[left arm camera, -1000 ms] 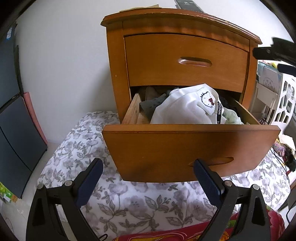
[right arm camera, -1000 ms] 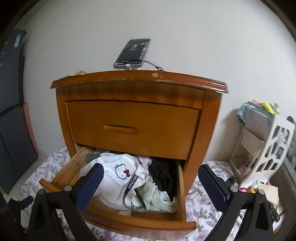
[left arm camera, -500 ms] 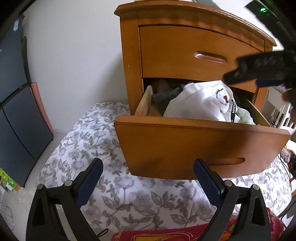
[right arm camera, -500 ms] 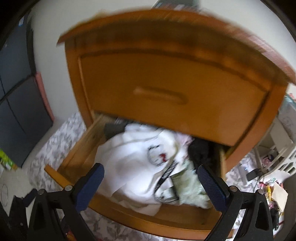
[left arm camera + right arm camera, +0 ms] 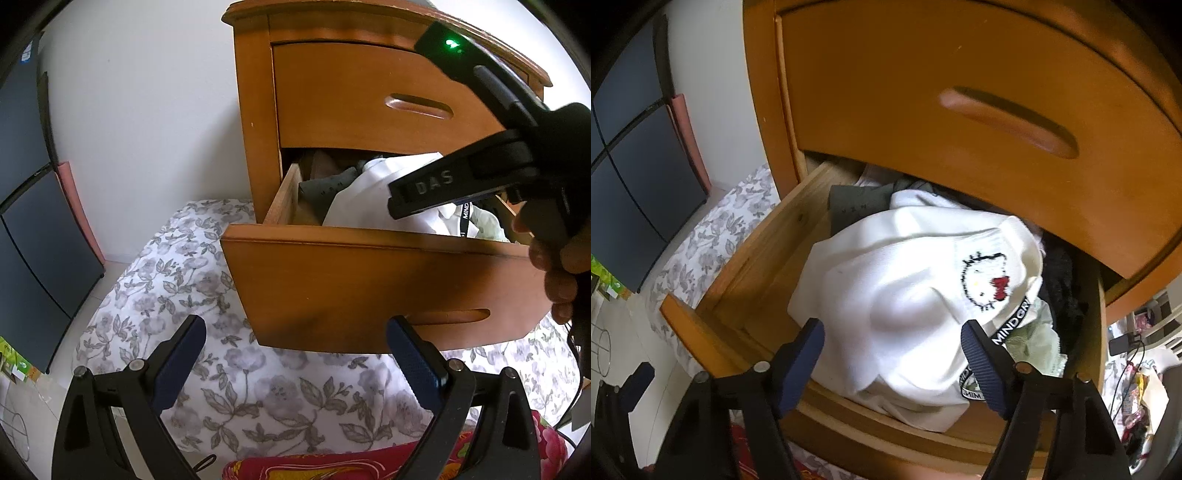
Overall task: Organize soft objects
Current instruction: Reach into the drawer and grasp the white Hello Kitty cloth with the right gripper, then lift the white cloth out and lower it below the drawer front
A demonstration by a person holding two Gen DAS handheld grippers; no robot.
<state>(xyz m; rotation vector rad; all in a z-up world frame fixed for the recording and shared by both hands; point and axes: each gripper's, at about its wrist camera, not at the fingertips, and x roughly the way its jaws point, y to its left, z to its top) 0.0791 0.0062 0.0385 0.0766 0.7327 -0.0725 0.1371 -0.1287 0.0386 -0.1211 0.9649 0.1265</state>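
A grab is judged underway: the closing right gripper (image 5: pixel 892 363) straddles, unclamped, the white knitted cat-face garment (image 5: pixel 905 291) mid-frame in the open wooden drawer (image 5: pixel 713 291), while the left gripper (image 5: pixel 295 363) is held apart, empty.

A floral bedspread (image 5: pixel 258 387) is spread across the lower middle of the left wrist view, with a red patterned cloth (image 5: pixel 332 467) seen at the bottom edge. Dark panels (image 5: pixel 26 206) are stood against the white wall (image 5: pixel 147 110) at the left. A white openwork shelf (image 5: pixel 1160 325) is glimpsed at the right edge of the right wrist view.
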